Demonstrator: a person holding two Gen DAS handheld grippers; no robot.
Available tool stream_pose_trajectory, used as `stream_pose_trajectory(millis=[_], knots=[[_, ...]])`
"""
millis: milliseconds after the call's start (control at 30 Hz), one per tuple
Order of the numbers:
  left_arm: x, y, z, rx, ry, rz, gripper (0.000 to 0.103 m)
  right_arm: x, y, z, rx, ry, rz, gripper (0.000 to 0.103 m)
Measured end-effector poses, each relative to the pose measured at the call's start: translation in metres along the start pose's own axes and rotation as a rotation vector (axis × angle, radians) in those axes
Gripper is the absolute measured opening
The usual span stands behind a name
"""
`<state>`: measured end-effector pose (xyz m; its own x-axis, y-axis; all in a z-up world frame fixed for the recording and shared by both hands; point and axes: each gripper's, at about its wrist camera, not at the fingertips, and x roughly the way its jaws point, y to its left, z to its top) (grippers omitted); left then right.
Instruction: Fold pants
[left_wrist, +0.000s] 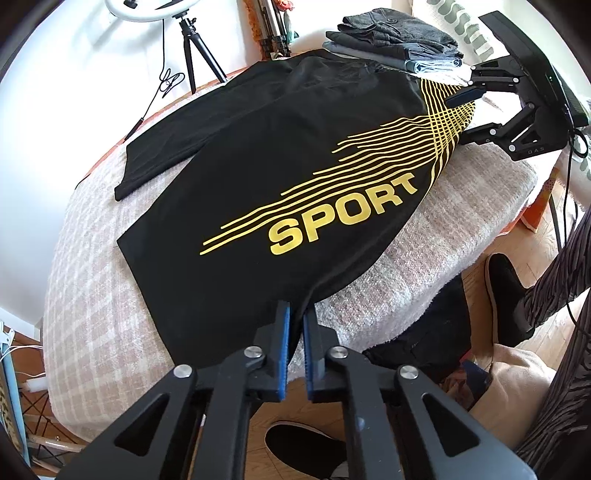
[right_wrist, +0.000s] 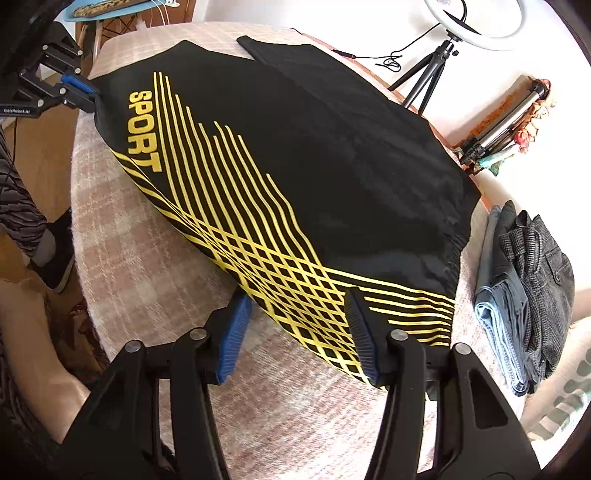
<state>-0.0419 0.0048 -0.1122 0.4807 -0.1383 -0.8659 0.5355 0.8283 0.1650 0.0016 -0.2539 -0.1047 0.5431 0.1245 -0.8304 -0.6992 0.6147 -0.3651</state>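
Black pants (left_wrist: 258, 155) with yellow stripes and the word SPORT lie spread on a table covered by a pink-and-white checked blanket (left_wrist: 88, 280). My left gripper (left_wrist: 297, 314) is shut on the hem of the near leg at the table's front edge; it also shows in the right wrist view (right_wrist: 92, 96). My right gripper (right_wrist: 299, 299) is open, its fingers straddling the striped waist end of the pants (right_wrist: 295, 166). In the left wrist view the right gripper (left_wrist: 463, 118) sits at the far right of the pants.
A stack of folded clothes (left_wrist: 399, 40) (right_wrist: 524, 295) lies beside the waistband end. A ring light on a tripod (left_wrist: 192, 48) (right_wrist: 443, 48) stands behind the table. A person's feet (left_wrist: 506, 291) and a dark cloth heap (left_wrist: 424, 332) are on the floor.
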Motion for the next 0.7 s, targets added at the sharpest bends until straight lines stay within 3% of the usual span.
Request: stream_pose_trajectory(millis=[167,200,233,267,300,700], knots=[[-0.002,0.011,0.004,-0.056,-0.038,-0.023,0.0,-0.002,-0.003,-0.01,-0.035,-0.004,-0.046,0.063],[-0.003,0.013,0.005,-0.059,-0.045,-0.021,0.0,-0.002,-0.004,-0.01,-0.027,-0.003,-0.029,0.055],[-0.003,0.012,0.006,-0.059,-0.049,-0.019,0.0,-0.003,-0.003,-0.009,-0.019,0.003,-0.009,0.031],[-0.005,0.012,0.007,-0.059,-0.058,-0.013,0.0,-0.002,-0.004,-0.008,-0.012,0.014,-0.008,0.015],[-0.005,0.013,0.009,-0.059,-0.066,-0.008,0.0,-0.002,-0.003,-0.006,-0.011,0.011,-0.032,0.007],[-0.02,0.041,0.036,-0.119,-0.172,0.018,0.0,-0.024,-0.035,0.039,0.089,-0.098,-0.139,0.002]])
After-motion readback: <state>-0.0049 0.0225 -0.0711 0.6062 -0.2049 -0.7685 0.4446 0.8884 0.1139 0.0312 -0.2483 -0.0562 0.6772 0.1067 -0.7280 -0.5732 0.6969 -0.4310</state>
